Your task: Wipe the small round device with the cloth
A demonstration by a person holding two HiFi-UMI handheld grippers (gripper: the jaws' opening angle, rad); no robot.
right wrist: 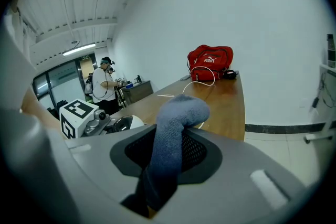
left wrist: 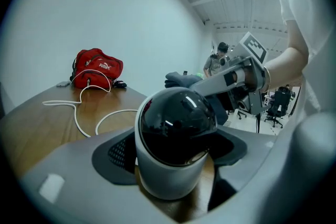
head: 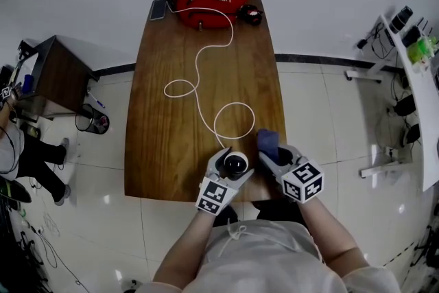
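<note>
left gripper [head: 234, 163], jaws wide, clamps small round white device with glossy black dome [left wrist: 176, 136] at near edge of brown wooden table [head: 164, 147]. right gripper [head: 274, 153] pinches soft grey-blue cloth [right wrist: 176, 128]. dome likely slick, light: grip white body.

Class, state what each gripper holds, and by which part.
The left gripper clamps the small round device by its white base's sides; the right gripper pinches the blue cloth low down, its top free.

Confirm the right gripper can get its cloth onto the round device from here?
Probably yes: the right gripper holds the cloth right beside the device, whose dome top is bare, with nothing between them.
</note>
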